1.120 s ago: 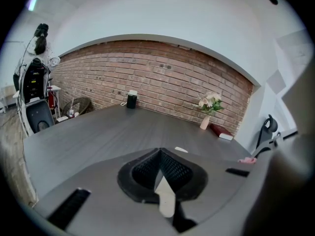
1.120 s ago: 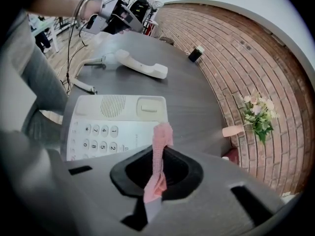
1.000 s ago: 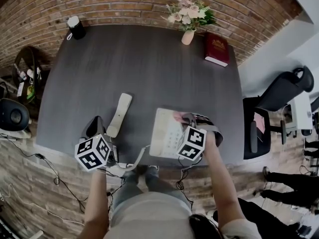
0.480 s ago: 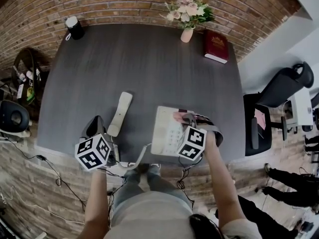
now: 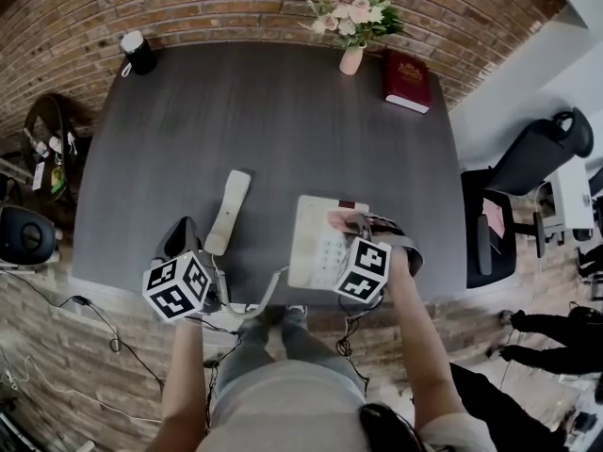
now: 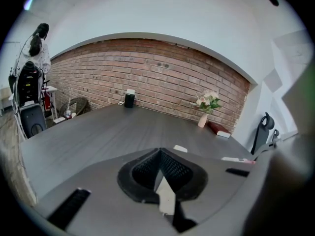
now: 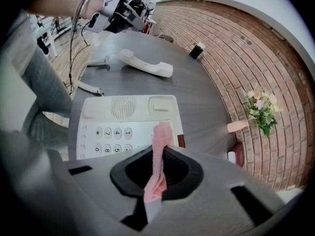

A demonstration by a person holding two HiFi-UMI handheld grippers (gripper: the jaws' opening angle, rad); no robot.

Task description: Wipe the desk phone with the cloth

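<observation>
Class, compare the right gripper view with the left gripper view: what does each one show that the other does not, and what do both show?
Only the right gripper view: the desk phone keypad and the pink cloth pinched in the right gripper. Only the left gripper view: the left gripper with jaws together and nothing between them, and a black chair off to the left. Both: the dark desk, brick wall, black cup, flower vase and red book.

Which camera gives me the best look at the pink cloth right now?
The right gripper view: the pink cloth sits pinched in the right tongs, its tip over the white desk phone's keypad. Head view shows only a small pink patch; left gripper view, barely a speck.
</observation>
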